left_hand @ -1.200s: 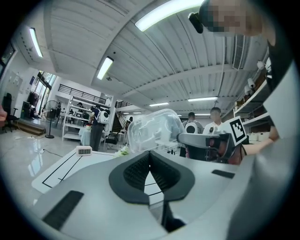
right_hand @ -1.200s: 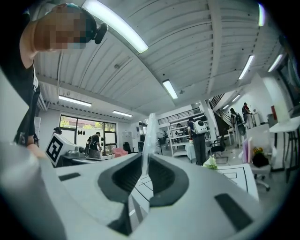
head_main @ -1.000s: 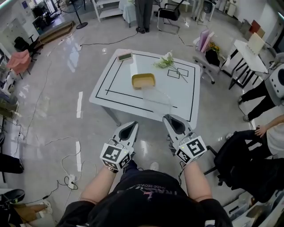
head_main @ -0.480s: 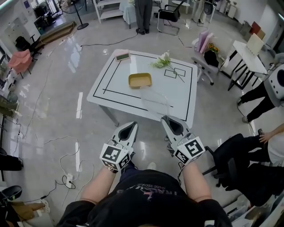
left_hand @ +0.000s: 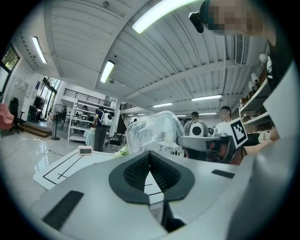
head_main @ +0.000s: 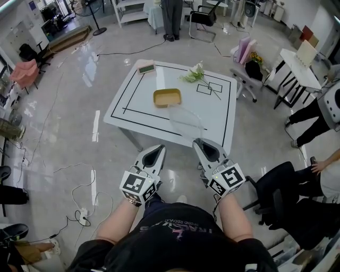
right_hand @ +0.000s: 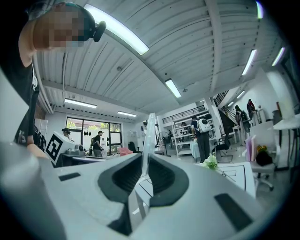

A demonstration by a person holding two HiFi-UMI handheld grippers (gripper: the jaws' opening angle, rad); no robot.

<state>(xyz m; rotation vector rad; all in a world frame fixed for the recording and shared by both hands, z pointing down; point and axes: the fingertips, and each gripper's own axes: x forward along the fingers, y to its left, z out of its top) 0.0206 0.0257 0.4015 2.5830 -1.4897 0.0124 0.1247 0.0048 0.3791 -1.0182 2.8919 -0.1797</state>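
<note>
My right gripper [head_main: 204, 145] is shut on the edge of a clear plastic lid [head_main: 185, 121], held in the air in front of a white table [head_main: 133, 103] with black lines. In the right gripper view the lid's thin edge [right_hand: 148, 140] stands upright between the jaws. My left gripper [head_main: 154, 152] is shut and holds nothing; in its own view its pads [left_hand: 140, 169] meet, with the clear lid [left_hand: 154, 131] and the right gripper [left_hand: 202, 140] beyond them. On the table lie a yellow tray [head_main: 167, 98], a sprig of flowers [head_main: 195, 73] and a small timer [head_main: 145, 67].
A person [head_main: 171, 16] stands beyond the table, next to a chair [head_main: 202, 16]. A small white table [head_main: 297, 66] and a black chair [head_main: 279, 186] are at the right. Cables [head_main: 79, 196] run over the glossy floor at the left. Shelves stand at the back.
The table has shifted slightly up and left in the head view. Both grippers keep their pose, and the right one still holds the lid.
</note>
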